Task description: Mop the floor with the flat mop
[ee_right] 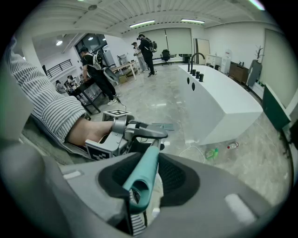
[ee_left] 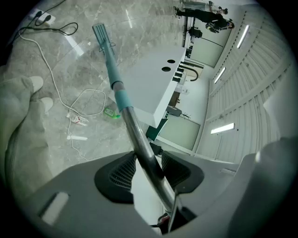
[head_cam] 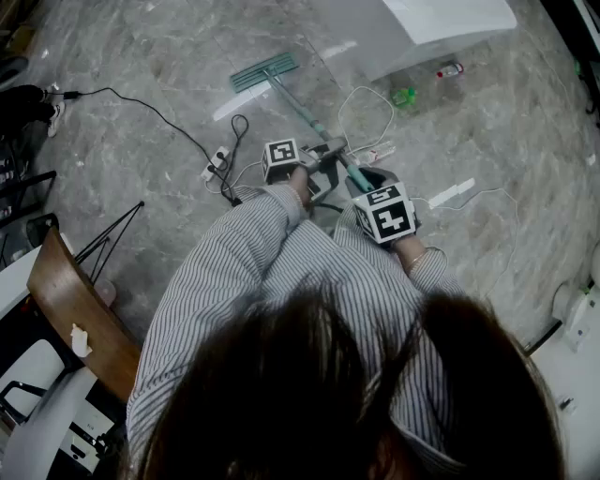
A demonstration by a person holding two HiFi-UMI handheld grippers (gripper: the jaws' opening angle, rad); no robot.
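The flat mop has its teal head (head_cam: 264, 71) flat on the grey marble floor ahead of me. Its pole (head_cam: 305, 111) slants back toward my hands. In the head view my left gripper (head_cam: 323, 155) is shut on the metal pole, lower down the shaft. Its pads (ee_left: 120, 174) press the silver tube (ee_left: 144, 148) from both sides, below the teal collar (ee_left: 122, 97). My right gripper (head_cam: 361, 180) is shut on the teal end grip (ee_right: 144, 174), which sits between its pads and points steeply down. The left gripper (ee_right: 135, 132) shows just ahead of it on the pole.
White cables and a power strip (head_cam: 216, 164) lie on the floor near the pole. A green bottle (head_cam: 403, 96) and another bottle (head_cam: 450, 69) lie beside a white counter (head_cam: 441, 28). A wooden chair (head_cam: 75, 309) stands at my left. People (ee_right: 146, 46) stand far off.
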